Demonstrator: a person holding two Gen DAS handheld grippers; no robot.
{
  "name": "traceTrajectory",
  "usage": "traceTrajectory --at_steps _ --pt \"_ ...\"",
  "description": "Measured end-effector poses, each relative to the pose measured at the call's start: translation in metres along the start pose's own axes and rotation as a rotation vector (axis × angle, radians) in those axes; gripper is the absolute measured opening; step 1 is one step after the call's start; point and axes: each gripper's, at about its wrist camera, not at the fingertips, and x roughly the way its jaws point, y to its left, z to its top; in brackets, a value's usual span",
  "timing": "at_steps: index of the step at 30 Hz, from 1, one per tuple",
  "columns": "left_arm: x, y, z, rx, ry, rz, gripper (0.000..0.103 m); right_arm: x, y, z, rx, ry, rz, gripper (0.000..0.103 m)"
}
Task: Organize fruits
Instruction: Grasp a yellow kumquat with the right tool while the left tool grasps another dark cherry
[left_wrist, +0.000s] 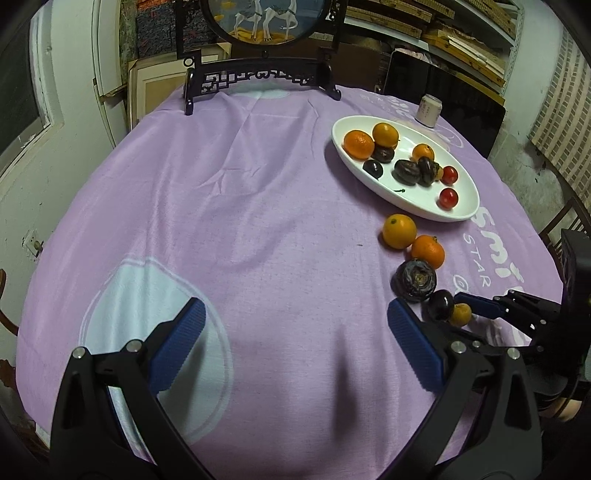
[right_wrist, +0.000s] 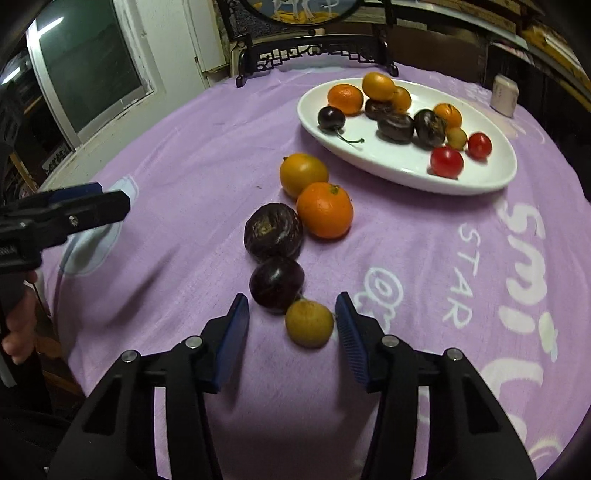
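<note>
A: Right wrist view, item one: right hand-held gripper (right_wrist: 291, 325), jaws part-open, astride small round yellow fruit (right_wrist: 309, 323) at six o'clock on purple-clothed tabletop (right_wrist: 184, 166); right pad apparently touching.

B: Step: grasping. Next: close, carry to white oval plate (right_wrist: 369, 162) at one o'clock. Left hand-held gripper (left_wrist: 295, 332): wide, empty.

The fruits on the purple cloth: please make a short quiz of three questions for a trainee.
1. True or false: the white plate holds no fruit.
2. How many fruits lie in the line on the cloth, outside the plate?
3. Which fruit sits between the fingers of the right tool? A) orange B) small yellow fruit C) red tomato

Key: 1 false. 2 five. 3 B; the left tool is open over bare cloth.
</note>
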Motion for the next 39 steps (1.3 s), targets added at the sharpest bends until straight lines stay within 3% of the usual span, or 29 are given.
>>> traceTrajectory --at_steps 9,10,11,19,29,36,38,39 --pt "0.005 -0.006 -0.002 0.022 0.013 -0.033 0.101 -0.004 0.003 -0.004 -0.031 0.019 -0.051 0.042" --pt "0.005 -0.007 -0.002 0.025 0.015 -0.036 0.101 -0.005 0.004 -0.005 -0.033 0.020 -0.058 0.039" --pt "0.005 -0.009 -0.002 0.030 0.016 -0.035 0.101 -0.005 0.003 -0.005 -0.035 0.023 -0.065 0.025" --pt "0.010 -0.024 -0.005 0.072 0.044 -0.048 0.101 -0.015 -0.007 -0.012 0.020 0.021 -0.042 0.025" --pt "0.015 -0.087 -0.020 0.201 0.108 -0.164 0.101 -0.047 -0.043 -0.030 0.119 -0.036 -0.074 0.025" --pt "0.028 -0.125 -0.026 0.269 0.131 -0.176 0.100 -0.073 -0.071 -0.050 0.184 -0.076 -0.102 0.025" --pt "0.035 -0.132 -0.027 0.276 0.143 -0.171 0.095 -0.078 -0.076 -0.056 0.196 -0.084 -0.101 0.025" --pt "0.038 -0.134 -0.027 0.278 0.147 -0.171 0.087 -0.079 -0.078 -0.057 0.202 -0.086 -0.100 0.025"
